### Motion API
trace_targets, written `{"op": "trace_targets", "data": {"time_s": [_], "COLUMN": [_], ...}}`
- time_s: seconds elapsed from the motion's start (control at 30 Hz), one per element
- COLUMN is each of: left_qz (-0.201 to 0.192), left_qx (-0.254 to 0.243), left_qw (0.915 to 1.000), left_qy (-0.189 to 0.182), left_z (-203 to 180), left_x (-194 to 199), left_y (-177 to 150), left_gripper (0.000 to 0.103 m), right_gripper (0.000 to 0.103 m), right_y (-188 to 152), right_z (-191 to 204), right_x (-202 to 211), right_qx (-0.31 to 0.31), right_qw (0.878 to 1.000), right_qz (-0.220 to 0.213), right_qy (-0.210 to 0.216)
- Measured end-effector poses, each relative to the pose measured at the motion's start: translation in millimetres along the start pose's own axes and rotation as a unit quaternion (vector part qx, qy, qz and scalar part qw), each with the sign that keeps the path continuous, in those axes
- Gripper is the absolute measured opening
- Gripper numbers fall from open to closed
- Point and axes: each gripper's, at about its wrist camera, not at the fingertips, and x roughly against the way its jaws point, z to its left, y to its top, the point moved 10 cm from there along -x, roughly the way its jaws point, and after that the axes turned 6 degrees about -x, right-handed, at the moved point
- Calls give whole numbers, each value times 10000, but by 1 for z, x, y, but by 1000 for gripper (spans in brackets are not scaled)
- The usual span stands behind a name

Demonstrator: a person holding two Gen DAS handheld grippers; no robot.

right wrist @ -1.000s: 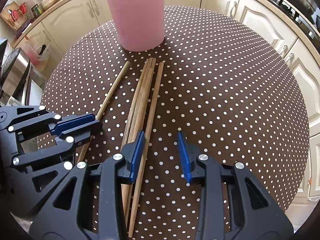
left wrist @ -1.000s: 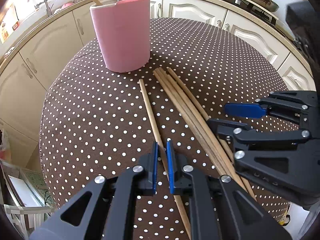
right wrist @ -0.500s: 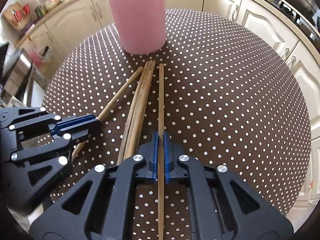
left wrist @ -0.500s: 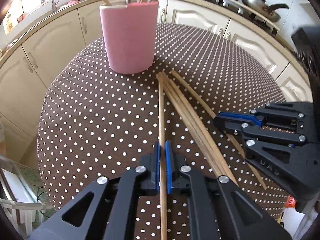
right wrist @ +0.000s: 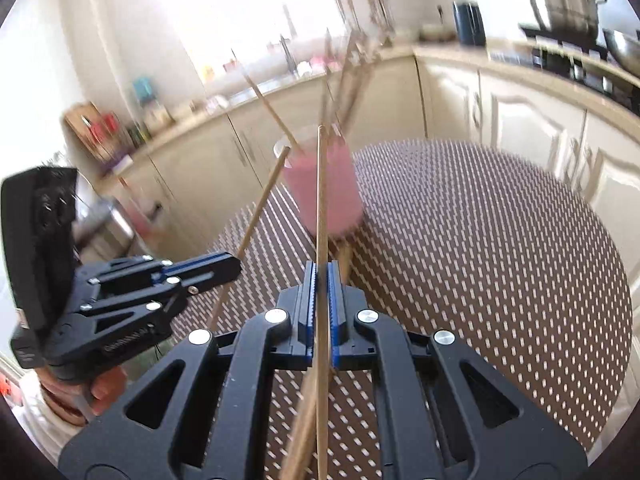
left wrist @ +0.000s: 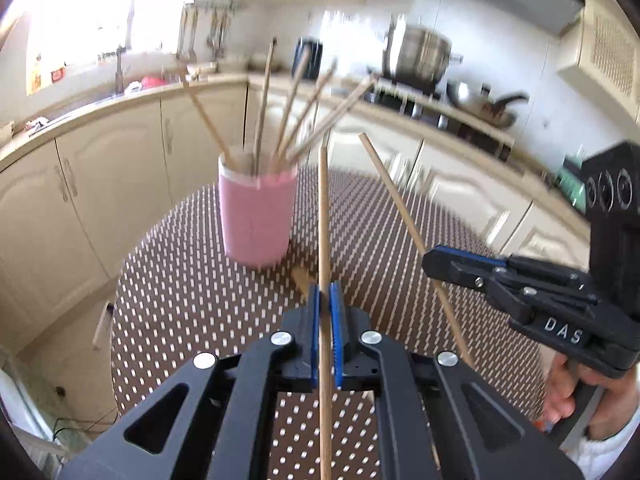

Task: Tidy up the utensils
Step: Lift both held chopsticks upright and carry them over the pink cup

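- Gripping one chopstick each, your left tool (left wrist: 325, 304) and right tool (right wrist: 319, 280) have lifted both sticks off the bench (right wrist: 500, 240); the right tool's jaws have just closed.
- Remaining chopsticks (right wrist: 344, 254) lie before the pink holder (left wrist: 256, 216).
- Next, you drop both in, tips first.

Two wooden chopsticks (left wrist: 323, 208) (right wrist: 321, 200) lifted, tips up; pink holder (left wrist: 257, 216) upright on table, sticks inside.
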Motion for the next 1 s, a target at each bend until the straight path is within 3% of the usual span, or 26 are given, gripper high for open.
{"op": "trace_targets", "data": {"time_s": [0.23,0.47,0.67,1.0], "left_qz": [-1043,-2035,-2622,-3036], "left_qx": [88,269,355,706], "left_qw": [9944,9782,9631,9492], "left_qy": [158,313,484,433], "left_z": [-2,23,47,81], "left_x": [33,37,32,0], "left_y": [58,115,156,190], "left_gripper": [6,6,6,6], "right_gripper": [6,6,6,6], "right_y": [46,96,130,164], "right_z": [27,52,62,52], "right_x": [7,-18,-41,-70], "right_qx": [175,269,403,328], "right_qw": [9954,9872,9749,9571], "right_qz": [-865,-1501,-2106,-2850], "right_qy": [362,461,596,413]}}
